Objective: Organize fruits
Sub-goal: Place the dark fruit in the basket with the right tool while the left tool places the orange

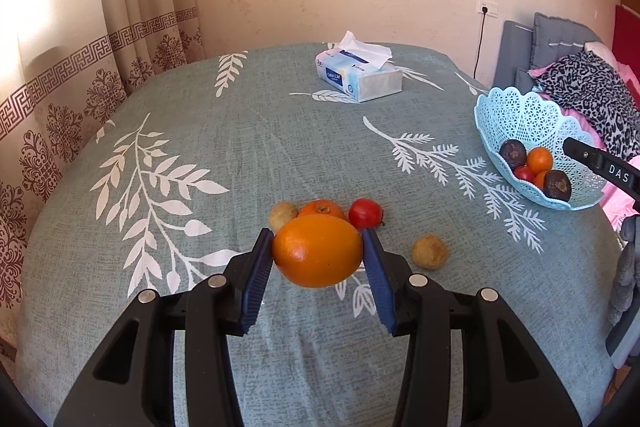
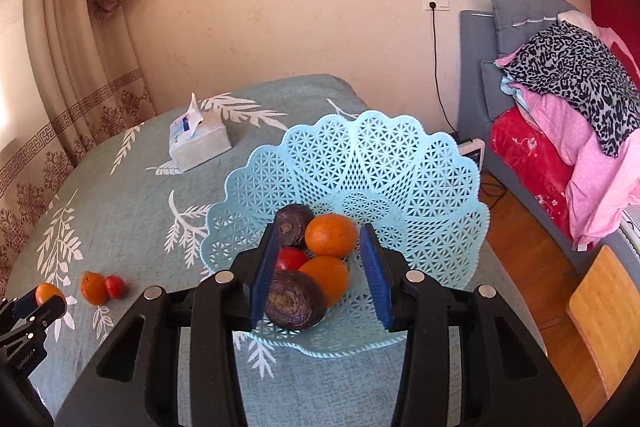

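Left gripper (image 1: 318,259): while its ribbed blue pads clamp a smooth, oval orange (image 1: 317,251) at lower centre, small round fruits lie beyond on the woven, leaf-printed cloth (image 1: 200,307).
Right gripper (image 2: 318,275): jaws apart, empty (over the fruits).
Basket (image 2: 420,195): scalloped pale-blue plastic lattice, mid-frame, holding wrinkled dark fruits (image 2: 294,301).
Tissue pack (image 2: 200,143): soft, boxy, upper left.

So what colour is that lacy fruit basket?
Pale blue; the basket shows best in the right wrist view.
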`<state>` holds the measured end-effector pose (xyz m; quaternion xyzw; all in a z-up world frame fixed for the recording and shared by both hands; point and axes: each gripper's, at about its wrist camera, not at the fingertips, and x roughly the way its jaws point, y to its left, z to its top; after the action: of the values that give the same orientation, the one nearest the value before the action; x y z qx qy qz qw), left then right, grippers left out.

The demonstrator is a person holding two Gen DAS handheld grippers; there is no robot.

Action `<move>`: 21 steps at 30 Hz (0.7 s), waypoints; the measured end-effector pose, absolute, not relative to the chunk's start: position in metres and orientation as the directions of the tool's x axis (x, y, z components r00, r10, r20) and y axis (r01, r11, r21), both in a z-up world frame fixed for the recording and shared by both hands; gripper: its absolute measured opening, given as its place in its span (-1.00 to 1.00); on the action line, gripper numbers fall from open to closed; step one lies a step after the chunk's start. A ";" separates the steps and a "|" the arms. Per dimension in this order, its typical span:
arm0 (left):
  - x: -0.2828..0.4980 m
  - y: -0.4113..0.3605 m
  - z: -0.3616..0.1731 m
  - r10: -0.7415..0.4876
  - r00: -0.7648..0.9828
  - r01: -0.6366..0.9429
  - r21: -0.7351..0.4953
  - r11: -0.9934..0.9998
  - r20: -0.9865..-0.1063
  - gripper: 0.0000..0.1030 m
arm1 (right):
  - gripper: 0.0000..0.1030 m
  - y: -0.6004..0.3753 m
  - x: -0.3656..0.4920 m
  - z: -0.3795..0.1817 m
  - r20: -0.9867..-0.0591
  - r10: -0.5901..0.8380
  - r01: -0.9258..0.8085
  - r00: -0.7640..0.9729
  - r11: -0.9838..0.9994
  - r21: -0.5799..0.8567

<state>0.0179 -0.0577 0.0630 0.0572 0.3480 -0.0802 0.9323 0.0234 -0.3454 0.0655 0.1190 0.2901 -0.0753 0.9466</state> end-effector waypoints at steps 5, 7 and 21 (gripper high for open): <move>0.021 -0.087 0.071 -0.164 0.737 0.254 0.043 0.966 -0.656 -0.11 | -0.17 -0.358 0.011 0.068 -0.531 -0.130 0.272 0.837 0.942 0.198; 0.023 -0.102 0.074 -0.191 0.730 0.289 0.042 0.957 -0.656 -0.11 | -0.17 -0.363 0.006 0.069 -0.515 -0.162 0.302 0.842 0.932 0.201; 0.052 -0.210 0.082 -0.381 0.642 0.503 -0.010 0.864 -0.665 -0.11 | -0.16 -0.394 -0.019 0.062 -0.457 -0.272 0.420 0.847 0.869 0.261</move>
<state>0.0524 -0.2101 0.0820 0.0883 0.3448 -0.2450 0.9018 -0.0192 -0.3944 0.0620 0.1782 0.2072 -0.1833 0.9443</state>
